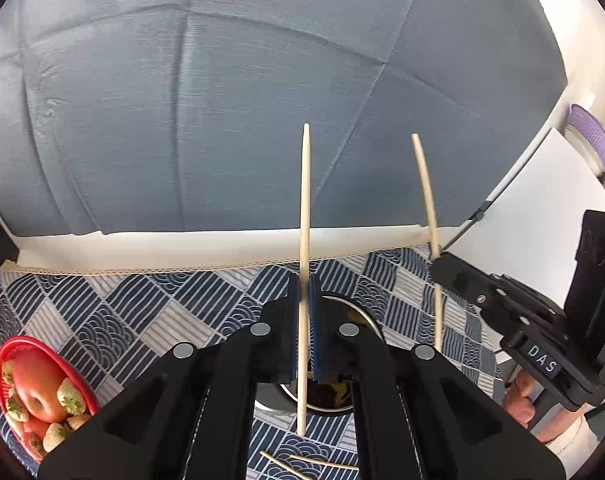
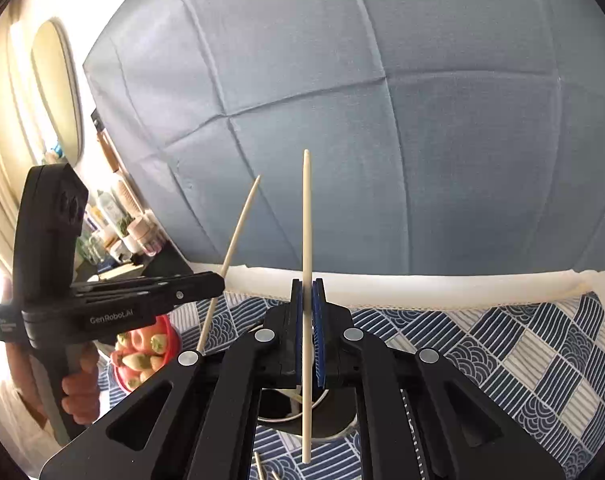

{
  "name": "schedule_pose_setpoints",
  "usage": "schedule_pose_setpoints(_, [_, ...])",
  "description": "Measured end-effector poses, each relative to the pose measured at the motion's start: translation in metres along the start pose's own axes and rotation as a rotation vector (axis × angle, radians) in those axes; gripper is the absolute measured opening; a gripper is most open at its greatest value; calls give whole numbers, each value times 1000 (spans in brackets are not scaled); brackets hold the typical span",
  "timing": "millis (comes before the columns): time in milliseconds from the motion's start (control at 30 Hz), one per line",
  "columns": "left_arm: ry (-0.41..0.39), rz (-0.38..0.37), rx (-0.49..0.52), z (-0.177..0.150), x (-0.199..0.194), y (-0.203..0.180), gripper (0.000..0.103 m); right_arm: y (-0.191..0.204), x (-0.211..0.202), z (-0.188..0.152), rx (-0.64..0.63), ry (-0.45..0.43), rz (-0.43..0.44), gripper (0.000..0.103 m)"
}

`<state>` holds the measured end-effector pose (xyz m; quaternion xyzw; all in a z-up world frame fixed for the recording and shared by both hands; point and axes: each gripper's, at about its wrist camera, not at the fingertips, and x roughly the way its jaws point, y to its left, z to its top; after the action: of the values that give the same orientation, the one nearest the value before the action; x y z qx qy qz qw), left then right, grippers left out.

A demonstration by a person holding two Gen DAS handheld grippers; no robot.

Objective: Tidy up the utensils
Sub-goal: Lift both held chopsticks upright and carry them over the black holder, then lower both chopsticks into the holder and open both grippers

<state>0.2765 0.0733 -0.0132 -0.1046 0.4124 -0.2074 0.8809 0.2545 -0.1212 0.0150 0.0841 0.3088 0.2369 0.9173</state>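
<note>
From the left wrist, my left hand-held gripper is pinched shut on one chopstick, held upright at its middle so the blunt end hangs over the dark round holder below; I judge that grip lets me drop it straight in. My right hand-held gripper shows at the side with its own stick, clear of mine. More loose chopsticks lie on the patterned cloth of the table. A red basket of fruit sits well apart.

From the right wrist, my right gripper is closed on its chopstick, also vertical above the holder, which seems to hold sticks already. My left gripper carries its stick tilted, beside the basket.
</note>
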Motion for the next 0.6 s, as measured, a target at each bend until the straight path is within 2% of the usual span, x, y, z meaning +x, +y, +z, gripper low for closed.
schedule_pose_setpoints(67, [-2, -41, -10, 0, 5, 2, 5, 2, 3, -1, 6, 6, 5, 5])
schedule_pose_setpoints(333, [-19, -114, -75, 2, 22, 17, 5, 6, 19, -4, 53, -24, 31, 6])
schedule_pose_setpoints(433, [-21, -114, -82, 4, 27, 21, 5, 8, 26, -2, 78, -39, 63, 5])
schedule_pose_setpoints(600, [-49, -147, -90, -3, 28, 19, 5, 5, 32, -9, 87, -21, 64, 5])
